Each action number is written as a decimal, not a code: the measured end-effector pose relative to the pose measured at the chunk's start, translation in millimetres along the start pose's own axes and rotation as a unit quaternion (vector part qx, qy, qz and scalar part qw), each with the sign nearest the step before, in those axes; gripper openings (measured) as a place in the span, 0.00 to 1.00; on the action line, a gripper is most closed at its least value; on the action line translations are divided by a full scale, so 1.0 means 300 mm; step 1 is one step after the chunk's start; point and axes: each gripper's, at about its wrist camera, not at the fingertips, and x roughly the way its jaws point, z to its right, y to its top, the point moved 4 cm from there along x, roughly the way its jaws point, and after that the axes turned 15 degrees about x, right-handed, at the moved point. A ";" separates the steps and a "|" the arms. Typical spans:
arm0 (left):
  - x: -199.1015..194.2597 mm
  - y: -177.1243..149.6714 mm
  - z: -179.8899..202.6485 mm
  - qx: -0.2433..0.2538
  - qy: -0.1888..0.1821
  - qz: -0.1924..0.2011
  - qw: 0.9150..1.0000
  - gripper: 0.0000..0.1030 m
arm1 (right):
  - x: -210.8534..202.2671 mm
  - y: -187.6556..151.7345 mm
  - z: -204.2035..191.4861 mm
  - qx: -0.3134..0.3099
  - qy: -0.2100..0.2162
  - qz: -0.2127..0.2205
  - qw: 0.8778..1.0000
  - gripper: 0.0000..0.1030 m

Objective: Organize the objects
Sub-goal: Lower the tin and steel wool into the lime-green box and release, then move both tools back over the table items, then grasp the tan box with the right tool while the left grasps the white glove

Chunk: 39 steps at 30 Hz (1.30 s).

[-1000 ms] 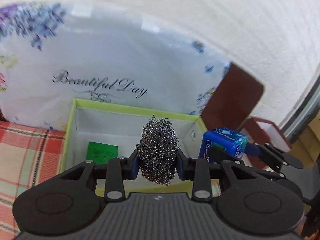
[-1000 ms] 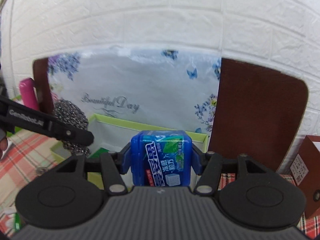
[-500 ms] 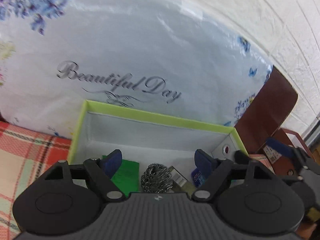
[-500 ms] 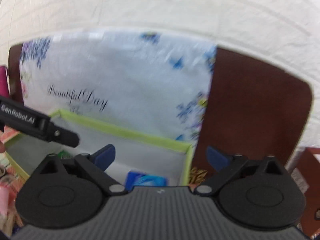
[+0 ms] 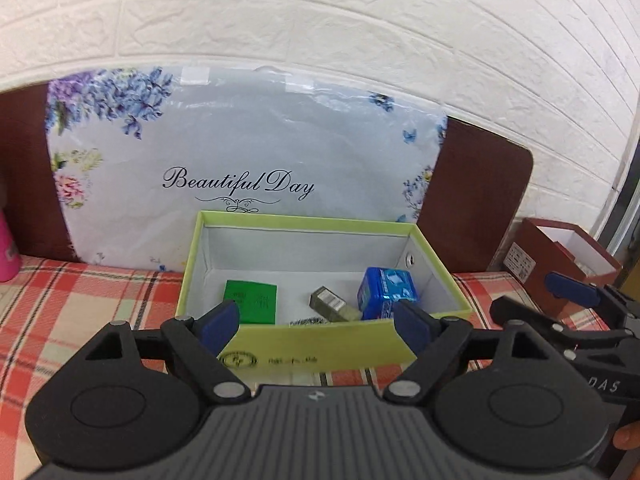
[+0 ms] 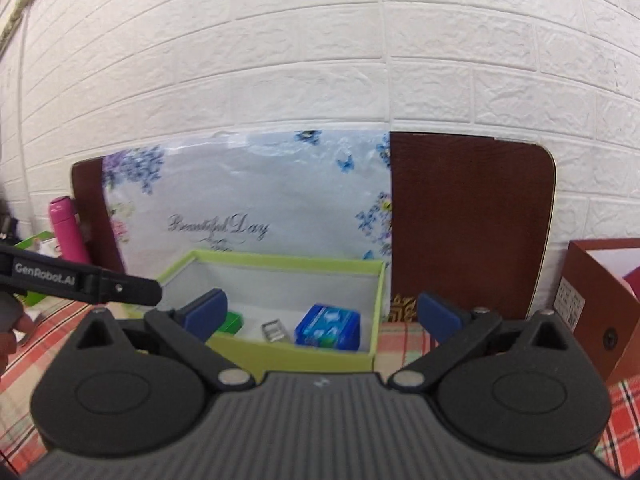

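A lime-green open box (image 5: pixel 320 344) stands on the plaid cloth. Inside it lie a blue gum box (image 5: pixel 386 292), a small olive pack (image 5: pixel 332 304), a green card (image 5: pixel 250 300) and a steel-wool ball (image 5: pixel 310 322), which just peeks over the front wall. My left gripper (image 5: pixel 316 322) hovers before the box, its jaws opening with nothing between them. My right gripper (image 6: pixel 322 314) is also in front of the box (image 6: pixel 280 354), its jaws opening and empty. The blue gum box (image 6: pixel 328 330) rests at the box's right end.
A floral "Beautiful Day" bag (image 5: pixel 240 160) and a brown board (image 5: pixel 476 200) lean on the white brick wall behind the box. A red-brown open carton (image 5: pixel 560 264) stands to the right. A pink bottle (image 6: pixel 68 232) is at the far left, on the plaid cloth (image 5: pixel 80 304).
Both grippers opened: the left let go of the steel-wool ball and the right let go of the blue gum box, and both now lie in the green box. Both grippers drew back from it.
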 end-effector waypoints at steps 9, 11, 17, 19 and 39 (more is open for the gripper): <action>-0.149 -0.154 0.129 0.007 0.020 -0.012 1.000 0.85 | -0.187 -0.157 -0.026 -0.018 -0.036 -0.022 0.999 1.00; -0.161 -0.192 0.145 0.003 0.023 -0.021 1.000 0.85 | -0.213 -0.196 -0.015 -0.012 -0.039 -0.033 0.999 1.00; -0.179 -0.295 0.176 0.001 0.026 -0.055 0.998 0.85 | -0.282 -0.303 0.015 0.000 -0.064 -0.056 0.996 1.00; -0.189 -0.324 0.179 -0.001 0.026 -0.063 0.998 0.85 | -0.305 -0.336 0.021 0.004 -0.065 -0.065 0.996 1.00; -0.222 -0.580 0.186 -0.027 -0.014 -0.109 0.994 0.85 | -0.391 -0.586 -0.004 0.032 -0.037 -0.151 0.987 1.00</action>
